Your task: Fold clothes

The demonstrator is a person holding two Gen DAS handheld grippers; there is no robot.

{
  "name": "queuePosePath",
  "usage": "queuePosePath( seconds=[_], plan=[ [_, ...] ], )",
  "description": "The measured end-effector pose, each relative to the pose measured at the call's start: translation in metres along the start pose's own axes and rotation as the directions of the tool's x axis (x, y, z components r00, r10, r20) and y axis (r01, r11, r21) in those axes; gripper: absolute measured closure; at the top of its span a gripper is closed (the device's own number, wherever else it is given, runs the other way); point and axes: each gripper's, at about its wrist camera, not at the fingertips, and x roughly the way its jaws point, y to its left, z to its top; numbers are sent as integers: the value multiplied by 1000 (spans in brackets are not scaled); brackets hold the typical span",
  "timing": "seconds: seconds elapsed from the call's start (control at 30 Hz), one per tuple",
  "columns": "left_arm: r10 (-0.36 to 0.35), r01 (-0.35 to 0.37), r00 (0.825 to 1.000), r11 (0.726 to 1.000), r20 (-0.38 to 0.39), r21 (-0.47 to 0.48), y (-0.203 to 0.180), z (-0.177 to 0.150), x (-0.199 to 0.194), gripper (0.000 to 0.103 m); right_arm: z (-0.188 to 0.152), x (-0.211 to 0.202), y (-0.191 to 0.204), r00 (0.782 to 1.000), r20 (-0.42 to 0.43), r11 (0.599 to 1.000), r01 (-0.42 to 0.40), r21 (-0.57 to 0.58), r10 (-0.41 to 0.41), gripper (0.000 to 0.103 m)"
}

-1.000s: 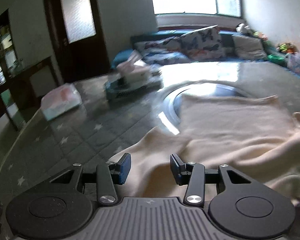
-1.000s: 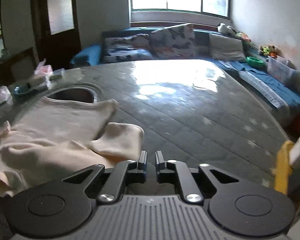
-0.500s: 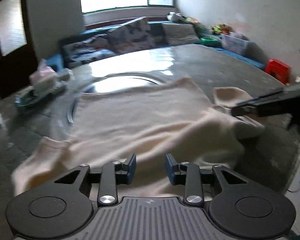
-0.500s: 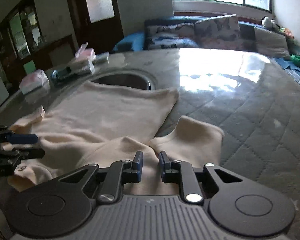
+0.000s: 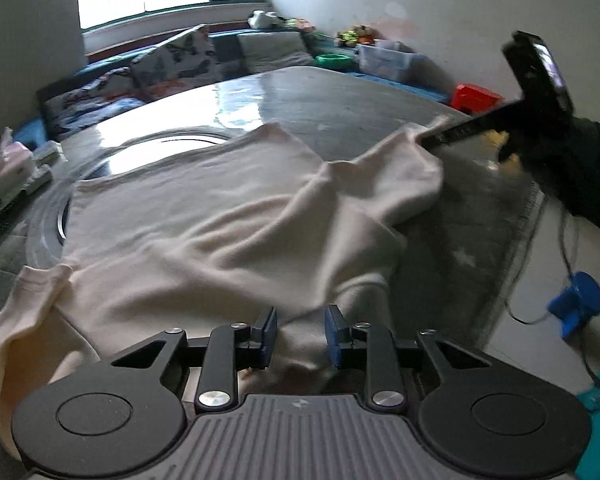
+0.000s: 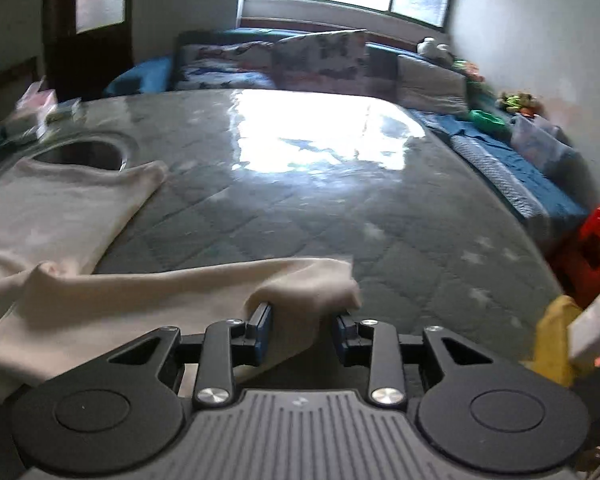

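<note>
A cream sweater (image 5: pixel 204 224) lies rumpled on the quilted grey table cover (image 5: pixel 340 104). My left gripper (image 5: pixel 300 336) is open, its blue pads over the sweater's near edge. In the left wrist view the right gripper (image 5: pixel 440 136) shows at the far right, at the tip of a stretched-out sleeve (image 5: pixel 396 168). In the right wrist view my right gripper (image 6: pixel 302 330) stands open with the sleeve end (image 6: pixel 308 288) bunched between and over its pads; the sweater body (image 6: pixel 52 204) lies to the left.
A round glass turntable (image 5: pixel 156 144) sits under the sweater's far edge. Tissue packs and boxes (image 5: pixel 12 168) lie at the table's left. A sofa with cushions (image 6: pixel 320 64) stands behind. A red stool (image 6: pixel 596 248) and yellow item (image 6: pixel 556 340) are at the right.
Both views swung right. The right gripper went from nearly shut to open, and the sleeve now stretches out to the right. The left gripper stays open over the sweater's edge.
</note>
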Motion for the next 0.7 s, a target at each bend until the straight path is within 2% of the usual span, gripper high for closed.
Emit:
queuePosePath(
  seconds=[0.1, 0.17, 0.3, 0.4, 0.53, 0.67, 0.7],
  plan=[
    [-32, 32, 999, 999, -3, 35, -5, -4, -6, 74, 3, -9, 4, 998, 25, 998, -59, 8, 58, 72],
    [-20, 19, 1000, 999, 13, 44, -5, -1, -8, 74, 6, -16, 9, 993, 41, 994, -111, 9, 110, 72],
    [35, -35, 998, 999, 55, -12, 8, 15, -10, 72, 14, -18, 31, 967, 39, 968, -250, -12, 250, 72],
    [124, -120, 991, 989, 48, -83, 31, 28, -7, 72, 25, -10, 46, 950, 29, 950, -311, -24, 312, 72],
    [265, -260, 964, 943, -3, -208, 77, 47, 9, 72, 47, 11, 63, 936, 3, 936, -351, -35, 351, 72],
    [372, -374, 926, 874, -67, -310, 125, 65, 28, 72, 66, 39, 69, 927, -32, 927, -375, 6, 375, 72],
    [384, -388, 920, 866, -76, -316, 135, 70, 33, 71, 70, 47, 70, 927, -37, 928, -374, 12, 374, 72]
  ],
)
